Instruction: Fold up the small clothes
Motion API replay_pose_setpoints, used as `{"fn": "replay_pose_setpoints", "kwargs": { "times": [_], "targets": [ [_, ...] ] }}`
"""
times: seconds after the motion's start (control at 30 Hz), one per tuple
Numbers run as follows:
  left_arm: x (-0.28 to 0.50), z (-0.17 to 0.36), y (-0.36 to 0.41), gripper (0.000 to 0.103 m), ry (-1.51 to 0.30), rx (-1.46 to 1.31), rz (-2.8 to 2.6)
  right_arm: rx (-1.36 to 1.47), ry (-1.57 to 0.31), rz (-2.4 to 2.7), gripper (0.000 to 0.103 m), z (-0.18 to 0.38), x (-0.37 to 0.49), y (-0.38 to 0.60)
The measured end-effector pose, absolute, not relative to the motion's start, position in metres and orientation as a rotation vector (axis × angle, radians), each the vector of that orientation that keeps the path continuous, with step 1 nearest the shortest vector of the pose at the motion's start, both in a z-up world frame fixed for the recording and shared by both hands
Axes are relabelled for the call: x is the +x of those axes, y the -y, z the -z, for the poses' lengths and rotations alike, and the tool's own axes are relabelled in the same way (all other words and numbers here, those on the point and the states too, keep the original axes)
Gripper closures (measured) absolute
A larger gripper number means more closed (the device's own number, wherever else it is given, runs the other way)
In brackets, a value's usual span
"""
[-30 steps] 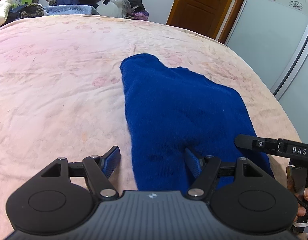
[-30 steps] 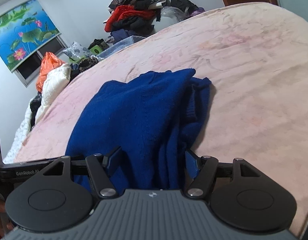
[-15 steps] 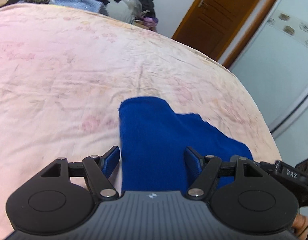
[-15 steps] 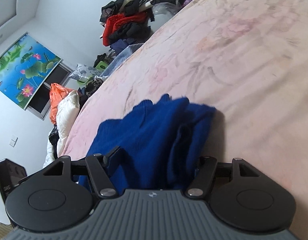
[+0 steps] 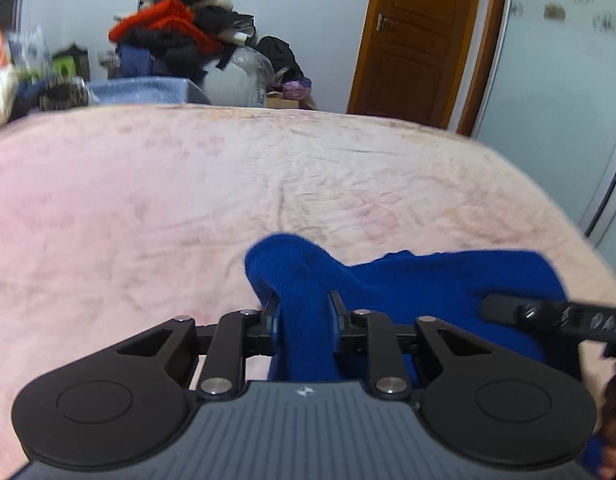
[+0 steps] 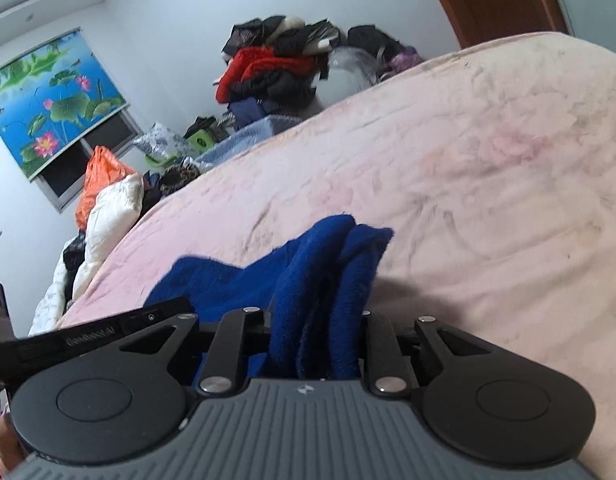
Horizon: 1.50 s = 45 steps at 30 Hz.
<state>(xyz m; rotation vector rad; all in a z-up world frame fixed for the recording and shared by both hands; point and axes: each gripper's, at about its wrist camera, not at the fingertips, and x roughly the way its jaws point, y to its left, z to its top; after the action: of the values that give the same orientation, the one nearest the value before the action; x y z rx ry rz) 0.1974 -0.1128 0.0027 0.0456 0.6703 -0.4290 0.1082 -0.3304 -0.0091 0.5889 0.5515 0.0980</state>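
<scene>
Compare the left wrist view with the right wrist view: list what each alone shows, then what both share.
Only the left wrist view shows the sliding wardrobe panel beside the door, and the left gripper shut on a bunched fold of the blue garment.

Only the right wrist view shows the lotus window blind and the right gripper shut on several layers of the garment.

Both show the pink bedspread, the clothes pile and the wooden door.

The garment (image 5: 408, 296) is thick blue knit cloth, fuzzy and matt. The bed (image 5: 148, 208) wears a pale pink cover, soft, matt and finely creased. Both tongs (image 5: 304, 312) (image 6: 318, 320) look like matt black plastic with bright metal rivets and a ribbed grey body. The door (image 5: 412, 40) seems varnished wood, though blurred.
</scene>
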Motion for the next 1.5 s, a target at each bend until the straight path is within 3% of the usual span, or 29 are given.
{"fn": "replay_pose_setpoints", "kwargs": {
  "times": [0.1, 0.17, 0.2, 0.43, 0.53, 0.6, 0.67, 0.8, 0.97, 1.5],
  "targets": [
    [0.198, 0.0, 0.12, 0.082, -0.674, 0.114, 0.406, 0.612, -0.598, -0.05, 0.066, 0.016, 0.115, 0.334],
    [0.193, -0.002, 0.12, 0.082, -0.665, 0.115, 0.402, 0.59, -0.618, -0.007, 0.039, 0.016, 0.113, 0.332],
    [0.191, -0.003, 0.119, 0.082, -0.664, 0.112, 0.4, 0.574, -0.62, 0.009, 0.036, 0.013, 0.11, 0.331],
    [0.167, -0.009, 0.111, 0.076, -0.672, 0.117, 0.394, 0.473, -0.634, 0.061, 0.036, -0.005, 0.06, 0.319],
    [0.147, -0.008, 0.107, 0.068, -0.667, 0.128, 0.385, 0.417, -0.644, 0.064, 0.035, -0.009, 0.031, 0.309],
    [0.13, -0.006, 0.104, 0.04, -0.65, 0.136, 0.363, 0.371, -0.649, 0.046, 0.03, -0.009, 0.013, 0.297],
    [0.113, -0.005, 0.103, 0.027, -0.618, 0.16, 0.324, 0.296, -0.68, 0.036, 0.022, -0.005, 0.003, 0.283],
    [0.092, -0.003, 0.102, 0.027, -0.618, 0.199, 0.319, 0.122, -0.736, 0.09, 0.015, 0.006, -0.002, 0.259],
    [0.079, -0.003, 0.093, 0.027, -0.652, 0.16, 0.314, 0.151, -0.683, 0.121, 0.008, -0.004, -0.019, 0.253],
    [0.045, 0.009, 0.08, 0.022, -0.751, 0.11, 0.278, 0.158, -0.662, 0.109, 0.004, -0.011, -0.058, 0.225]
  ]
}}
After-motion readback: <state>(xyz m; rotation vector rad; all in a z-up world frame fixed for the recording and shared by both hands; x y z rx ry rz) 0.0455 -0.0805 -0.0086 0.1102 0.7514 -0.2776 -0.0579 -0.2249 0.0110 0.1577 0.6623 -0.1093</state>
